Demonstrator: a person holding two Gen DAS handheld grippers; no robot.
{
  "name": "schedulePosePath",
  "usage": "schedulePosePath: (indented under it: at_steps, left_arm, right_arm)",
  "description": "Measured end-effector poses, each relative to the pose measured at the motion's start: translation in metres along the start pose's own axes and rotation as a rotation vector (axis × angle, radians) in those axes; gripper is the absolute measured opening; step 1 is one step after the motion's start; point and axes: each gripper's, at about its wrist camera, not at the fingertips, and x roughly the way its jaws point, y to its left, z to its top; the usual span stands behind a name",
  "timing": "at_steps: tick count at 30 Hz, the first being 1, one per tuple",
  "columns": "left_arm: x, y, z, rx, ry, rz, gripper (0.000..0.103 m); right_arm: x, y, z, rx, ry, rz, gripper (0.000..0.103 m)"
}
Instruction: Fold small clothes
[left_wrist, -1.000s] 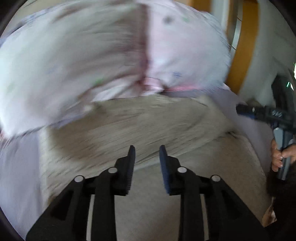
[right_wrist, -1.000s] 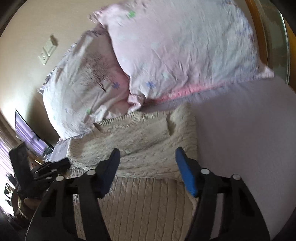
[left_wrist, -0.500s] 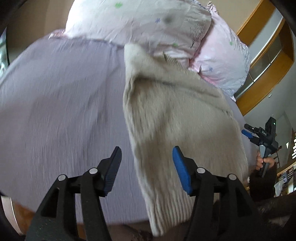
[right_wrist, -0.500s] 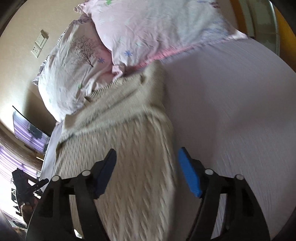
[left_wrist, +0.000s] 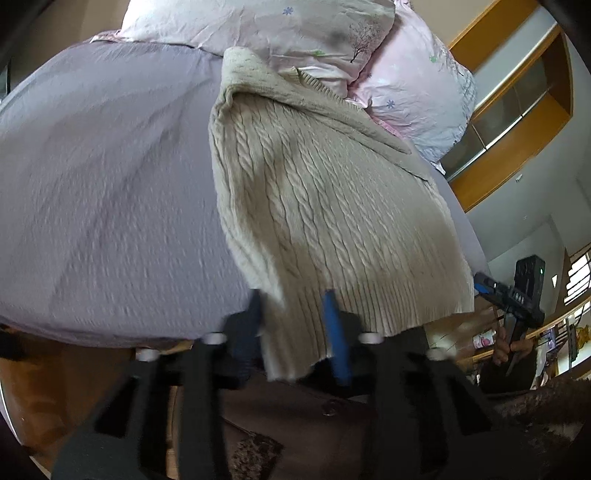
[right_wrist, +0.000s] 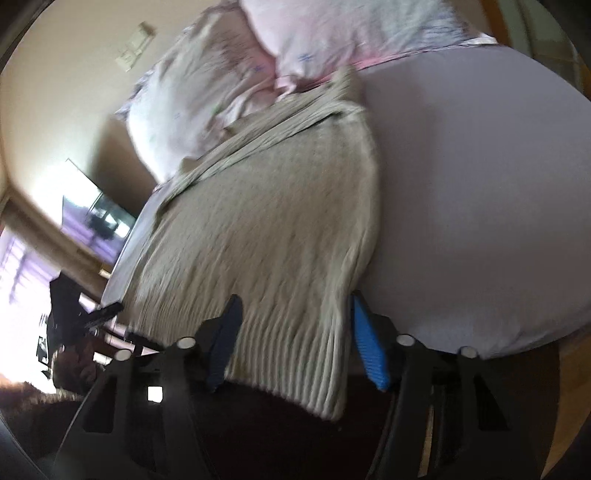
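Observation:
A beige cable-knit sweater (left_wrist: 317, 206) lies lengthwise on the lavender bed sheet (left_wrist: 103, 199), sleeves folded in, its ribbed hem hanging over the near bed edge. My left gripper (left_wrist: 293, 314) is open, its fingers either side of the hem's left corner. The sweater also shows in the right wrist view (right_wrist: 269, 229). My right gripper (right_wrist: 293, 332) is open, its fingers straddling the hem's right corner. Neither gripper is closed on the knit.
Two pink floral pillows (left_wrist: 295, 33) lie at the head of the bed, touching the sweater's collar. A wooden shelf unit (left_wrist: 517, 118) stands at the right. A wall switch (right_wrist: 135, 46) and a screen (right_wrist: 96, 218) are at the left. Dark floor lies below the bed edge.
Both grippers have pulled back from the sweater's middle to the near bed edge and now sit at the hem corners. The left gripper went from nearly shut to open.

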Motion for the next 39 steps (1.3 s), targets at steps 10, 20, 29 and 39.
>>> schedulePosePath:
  at_steps: [10,20,29,39]
  left_arm:
    - [-0.011,-0.003,0.026,-0.011,-0.101,-0.099,0.010]
    - [0.008,0.008,0.200,-0.042,-0.351,-0.090,0.009]
    - [0.085,0.058,0.286,-0.221,-0.296,0.039,0.024]
    - [0.087,0.032,0.240,-0.057,-0.146,0.081,0.071]
  right_arm:
    - [-0.014,0.001,0.025,0.053,-0.152,0.229,0.010]
    - [0.052,0.002,0.175,0.144,-0.399,0.303,0.010]
    - [0.155,-0.067,0.227,0.499,-0.335,0.092,0.080]
    - [0.121,-0.051,0.220,0.305,-0.461,0.100,0.097]
